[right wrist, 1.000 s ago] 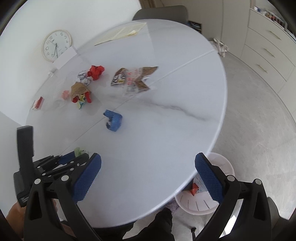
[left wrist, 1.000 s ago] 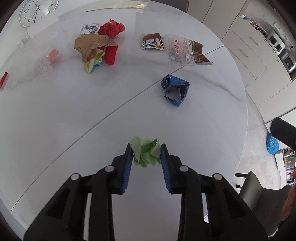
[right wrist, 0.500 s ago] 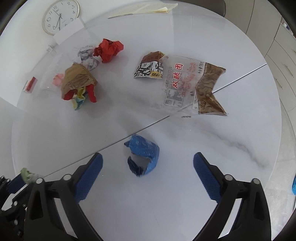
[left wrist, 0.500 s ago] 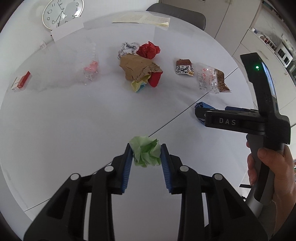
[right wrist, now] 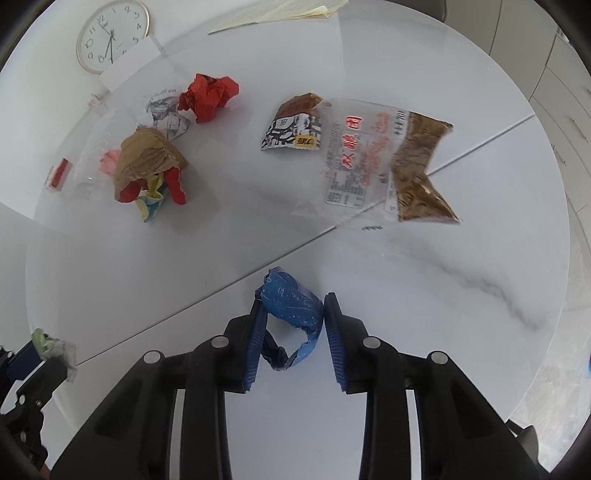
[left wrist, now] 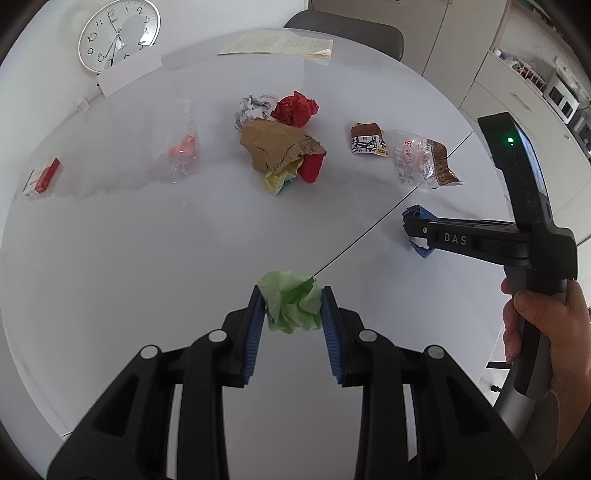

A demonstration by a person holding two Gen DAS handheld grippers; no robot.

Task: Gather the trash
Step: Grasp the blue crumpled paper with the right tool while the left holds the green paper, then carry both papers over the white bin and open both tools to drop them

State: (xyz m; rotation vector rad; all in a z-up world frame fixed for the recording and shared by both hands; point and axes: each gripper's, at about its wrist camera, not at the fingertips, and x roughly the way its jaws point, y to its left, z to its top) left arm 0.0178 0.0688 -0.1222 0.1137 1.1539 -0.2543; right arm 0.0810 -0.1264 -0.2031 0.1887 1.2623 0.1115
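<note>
My left gripper [left wrist: 291, 295] is shut on a crumpled green paper ball [left wrist: 291, 308], held above the white round table [left wrist: 147, 258]. In the right wrist view my right gripper [right wrist: 291, 304] points down at the table. Its jaws are closing, and both blue pads touch a torn blue wrapper [right wrist: 293, 306] that lies between them. The left wrist view shows the right gripper [left wrist: 413, 225] from the side, a hand on its handle, with the blue wrapper [left wrist: 419, 251] partly hidden behind its fingers. At the right wrist view's left edge, the green ball [right wrist: 42, 339] shows again.
Farther back lie a red paper ball [left wrist: 295, 109], a brown paper bag [left wrist: 277, 147] over coloured scraps, crumpled newsprint [left wrist: 251, 109], a small wrapper [left wrist: 367, 139], a clear snack bag [left wrist: 421, 162], clear plastic with something pink [left wrist: 183, 147] and a red box [left wrist: 42, 179]. A clock [left wrist: 118, 35] leans at the back.
My right gripper came in over the table, dropped over the blue wrapper and narrowed its wide jaws onto it. The left gripper kept hold of the green ball and rose a little.
</note>
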